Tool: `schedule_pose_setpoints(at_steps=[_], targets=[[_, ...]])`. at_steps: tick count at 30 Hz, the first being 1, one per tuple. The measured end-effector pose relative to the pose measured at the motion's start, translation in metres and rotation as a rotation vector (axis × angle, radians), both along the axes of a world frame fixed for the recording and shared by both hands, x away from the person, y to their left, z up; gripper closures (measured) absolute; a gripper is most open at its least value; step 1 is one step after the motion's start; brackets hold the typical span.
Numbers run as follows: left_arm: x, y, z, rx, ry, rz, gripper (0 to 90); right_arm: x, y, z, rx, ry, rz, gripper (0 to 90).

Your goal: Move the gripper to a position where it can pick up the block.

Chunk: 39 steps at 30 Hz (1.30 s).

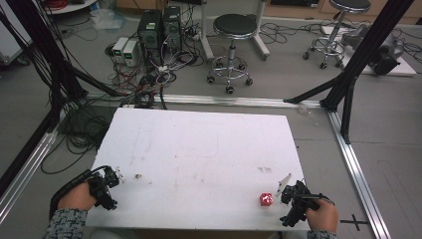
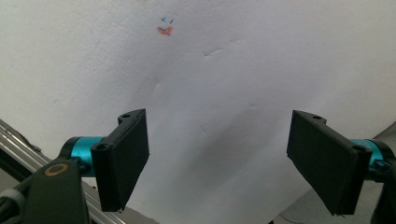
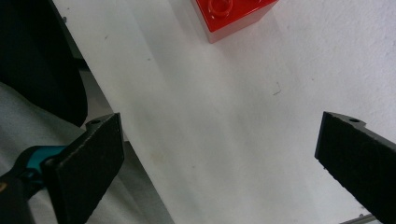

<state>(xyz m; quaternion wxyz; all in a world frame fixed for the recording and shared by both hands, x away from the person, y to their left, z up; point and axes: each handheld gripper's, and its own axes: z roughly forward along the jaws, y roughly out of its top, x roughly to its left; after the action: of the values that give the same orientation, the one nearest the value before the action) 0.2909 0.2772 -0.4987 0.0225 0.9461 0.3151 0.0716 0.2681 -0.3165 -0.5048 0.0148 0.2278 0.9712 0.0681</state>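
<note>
White foam-like surface (image 1: 199, 159) holds one small red brick (image 1: 266, 199) near its front right corner, just beside the right gripper (image 1: 291, 191). Its jaws are spread wide and empty. The left gripper (image 1: 107, 181), at the front left edge, is equally wide and empty. A good grasp likely means centring the brick between the right jaws before squeezing.

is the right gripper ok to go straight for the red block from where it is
Probably yes. The right gripper sits beside the red block, jaws wide open, and in the right gripper view bare white table lies between them and the block.
</note>
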Motion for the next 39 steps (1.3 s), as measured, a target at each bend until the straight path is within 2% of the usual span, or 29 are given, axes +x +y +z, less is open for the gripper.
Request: schedule_pose_setpoints(at_steps=[12, 39], targets=[[-0.0005, -0.0016, 0.0008, -0.003, 0.000, -0.002, 21.2, -0.0027, -0.0038, 0.0014, 0.006, -0.006, -0.009, 0.8], [-0.0015, 0.0009, 0.0044, -0.009, 0.001, 0.002, 21.2, 0.0049, -0.0077, 0.0036, 0.006, -0.010, 0.013, 0.9]])
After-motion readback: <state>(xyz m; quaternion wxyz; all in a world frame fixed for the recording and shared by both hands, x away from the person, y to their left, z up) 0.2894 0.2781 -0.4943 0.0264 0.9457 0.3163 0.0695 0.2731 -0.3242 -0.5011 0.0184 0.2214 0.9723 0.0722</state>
